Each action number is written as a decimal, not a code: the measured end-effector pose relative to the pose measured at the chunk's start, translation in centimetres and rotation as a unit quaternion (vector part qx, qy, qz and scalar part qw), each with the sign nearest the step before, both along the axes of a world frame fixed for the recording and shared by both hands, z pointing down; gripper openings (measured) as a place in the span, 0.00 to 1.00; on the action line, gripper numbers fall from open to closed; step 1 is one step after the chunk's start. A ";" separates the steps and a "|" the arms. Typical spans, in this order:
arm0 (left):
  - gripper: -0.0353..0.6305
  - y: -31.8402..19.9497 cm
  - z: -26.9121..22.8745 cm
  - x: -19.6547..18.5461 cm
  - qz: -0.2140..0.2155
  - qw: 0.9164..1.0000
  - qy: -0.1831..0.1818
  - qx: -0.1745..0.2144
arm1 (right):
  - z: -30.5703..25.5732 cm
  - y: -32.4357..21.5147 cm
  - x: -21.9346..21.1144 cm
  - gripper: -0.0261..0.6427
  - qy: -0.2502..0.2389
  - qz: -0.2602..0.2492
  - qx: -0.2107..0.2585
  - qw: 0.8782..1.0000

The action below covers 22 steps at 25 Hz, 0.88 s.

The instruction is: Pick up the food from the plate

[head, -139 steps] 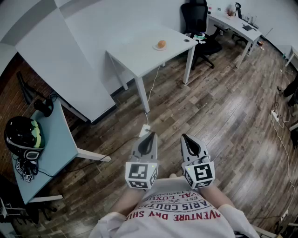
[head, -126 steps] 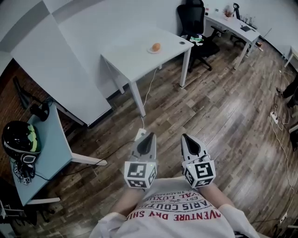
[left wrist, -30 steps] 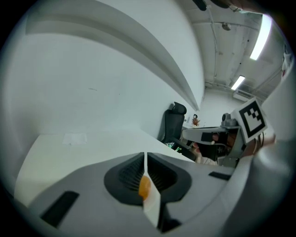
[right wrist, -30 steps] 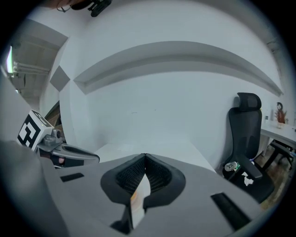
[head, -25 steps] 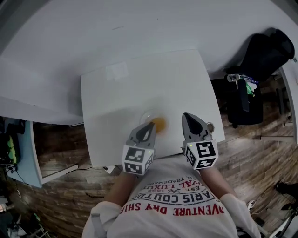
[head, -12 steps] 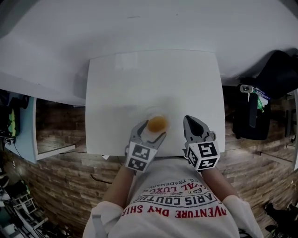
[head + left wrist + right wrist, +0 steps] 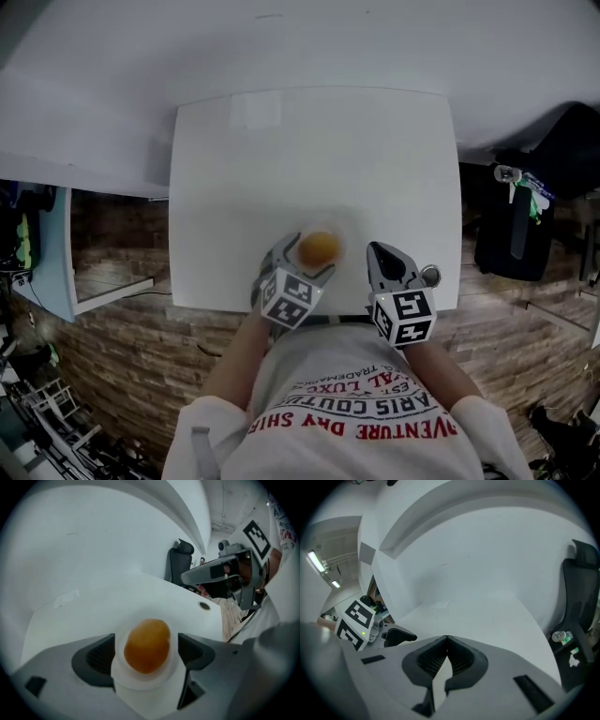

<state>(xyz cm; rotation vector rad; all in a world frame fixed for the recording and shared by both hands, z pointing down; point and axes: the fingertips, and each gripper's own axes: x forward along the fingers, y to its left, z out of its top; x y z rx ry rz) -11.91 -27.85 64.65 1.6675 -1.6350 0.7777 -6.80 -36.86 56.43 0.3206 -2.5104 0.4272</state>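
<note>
Nearest the camera, a printed shirt [image 7: 361, 412] is seen, with both grippers held out just past it over the near edge of the white table [image 7: 309, 150].

The left gripper [image 7: 305, 258] is angled down at the food [image 7: 146, 645]. Its jaws have just been opening and are now spread wide, one on each side of the orange, rounded piece. No pad is seen pressing on the food, and a gap is left on both sides. The wide spread is judged to be there so the piece can be straddled before closing.

The food is not yet lifted. It sits in the middle of a small white plate [image 7: 140, 681] near the table's front edge. The plate rim lies close between the jaws, so a careless close could catch the rim instead of the food.

The right gripper [image 7: 380, 255] is held just to the right of the plate. Its jaws are pressed together with nothing between them, probably parked out of the way since only one claw is needed.

A round cable hole [image 7: 430, 275] is seen just beside the right gripper, and a pale label [image 7: 255, 111] towards the table's far edge. Beyond the table, a black office chair [image 7: 581, 588] stands by the white wall.
</note>
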 end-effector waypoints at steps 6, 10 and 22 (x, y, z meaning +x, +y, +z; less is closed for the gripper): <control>0.66 -0.8 2.2 0.6 0.051 0.998 0.004 -0.048 | 1.1 0.4 -0.2 0.06 0.004 -0.001 -0.028 1.000; 0.65 -1.1 3.6 1.2 0.075 0.995 -0.001 -0.072 | 1.5 0.2 0.0 0.06 0.008 0.004 -0.049 0.999; 0.60 -1.6 4.4 0.7 0.071 0.994 0.015 -0.082 | 1.6 -1.0 0.2 0.06 0.010 0.020 -0.045 0.999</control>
